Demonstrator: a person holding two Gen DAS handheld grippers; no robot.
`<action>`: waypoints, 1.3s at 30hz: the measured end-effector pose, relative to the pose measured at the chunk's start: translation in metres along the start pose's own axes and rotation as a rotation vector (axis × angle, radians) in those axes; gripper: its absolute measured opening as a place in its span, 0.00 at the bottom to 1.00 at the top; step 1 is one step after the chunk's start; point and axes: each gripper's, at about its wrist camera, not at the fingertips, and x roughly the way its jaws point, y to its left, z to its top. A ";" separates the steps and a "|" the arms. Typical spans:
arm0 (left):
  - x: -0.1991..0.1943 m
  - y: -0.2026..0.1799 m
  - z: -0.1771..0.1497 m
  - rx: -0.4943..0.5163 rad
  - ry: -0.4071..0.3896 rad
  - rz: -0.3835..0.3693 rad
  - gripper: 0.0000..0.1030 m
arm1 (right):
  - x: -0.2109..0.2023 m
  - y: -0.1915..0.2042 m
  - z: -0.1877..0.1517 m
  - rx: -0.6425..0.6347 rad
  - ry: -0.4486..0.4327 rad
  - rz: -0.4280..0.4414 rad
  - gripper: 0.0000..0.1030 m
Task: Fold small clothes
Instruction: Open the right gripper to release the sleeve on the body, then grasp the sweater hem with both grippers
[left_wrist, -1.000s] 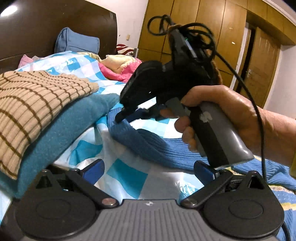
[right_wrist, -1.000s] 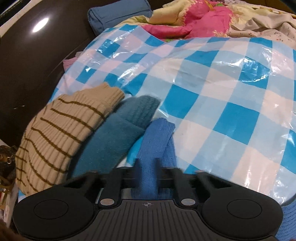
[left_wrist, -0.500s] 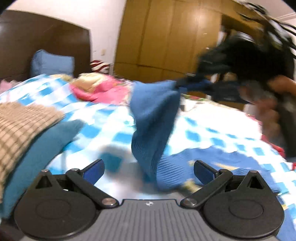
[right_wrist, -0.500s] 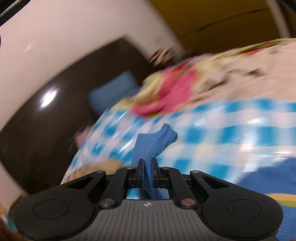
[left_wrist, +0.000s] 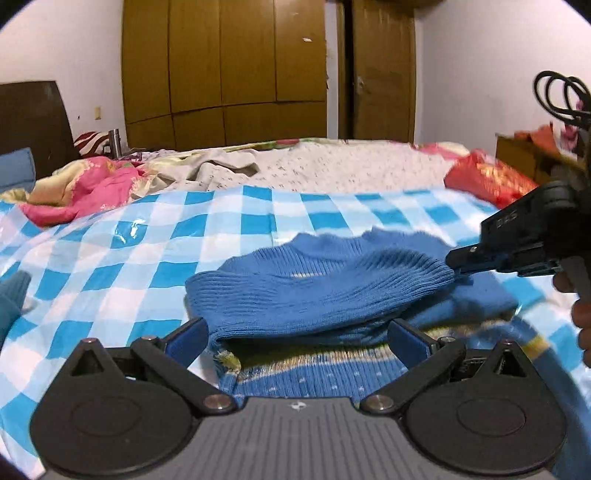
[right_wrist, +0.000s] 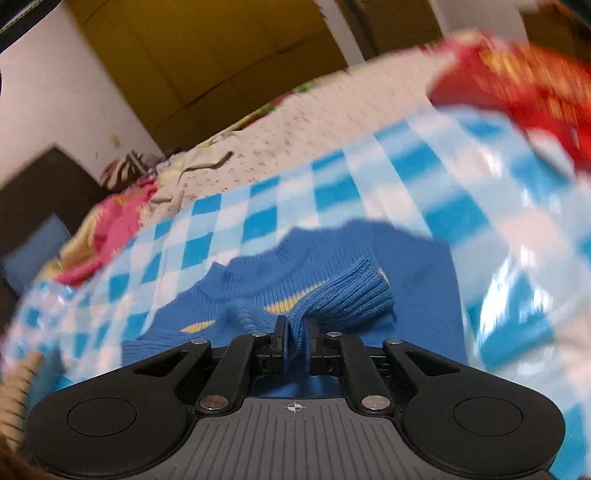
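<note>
Left wrist view shows the blue sweater (left_wrist: 325, 291) lying on the blue-checked cover (left_wrist: 110, 258), its sleeve (left_wrist: 369, 280) drawn across the body toward the right, where the right gripper (left_wrist: 461, 264) pinches the ribbed cuff (left_wrist: 439, 275); the left gripper (left_wrist: 295, 338) sits near, its jaws spread wide with nothing between them. Right wrist view, blurred at the edges, adds the close detail: jaws narrow, clamped on the cuff (right_wrist: 354, 295), yellow stripes (right_wrist: 284, 304) on the sweater beneath
</note>
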 end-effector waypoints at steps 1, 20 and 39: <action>0.001 -0.002 -0.002 0.001 0.005 0.006 1.00 | 0.000 -0.006 0.000 0.017 0.003 0.012 0.13; 0.027 0.004 0.017 -0.004 -0.039 0.106 1.00 | -0.019 -0.005 0.037 0.093 -0.139 0.192 0.11; 0.032 0.029 -0.010 -0.038 0.098 0.186 1.00 | -0.026 -0.025 0.001 -0.076 -0.103 -0.125 0.39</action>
